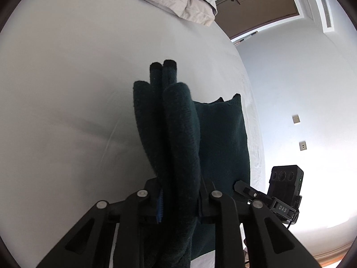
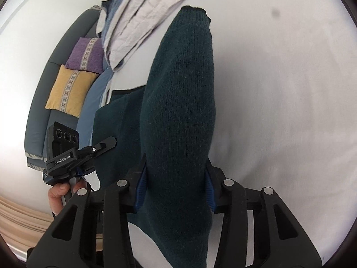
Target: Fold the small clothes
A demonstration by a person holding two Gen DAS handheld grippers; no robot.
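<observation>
Both grippers are clamped on a dark green knitted garment [image 2: 178, 102], which looks like a small sweater, held up over a bed's pale sheet [image 1: 55, 111]. The left gripper [image 1: 178, 198] has its jaws narrow on a bunched, rolled-up thickness of the knit, and the right gripper [image 2: 176, 181] has its blue pads [image 2: 141, 184] pressed against a fatter fold, so its jaws stand wider. No earlier view is given, so only the grip itself can be told. The step in hand seems to be the lift that starts a fold: one end raised by two points while the rest hangs or trails away from the cameras. The garment's long axis runs away from the person, toward the far side of the bed where a pale quilted cover [image 2: 142, 22] lies heaped, and its ribbed end [image 2: 196, 11] points that way. In the left view two dark cuffs [image 1: 162, 67] stick out past the bundle. Next, I judge, both hands must carry the held edge forward evenly and lay it over the far part, keeping the two sides level so the fold lands square, then let go only once the cloth rests flat
</observation>
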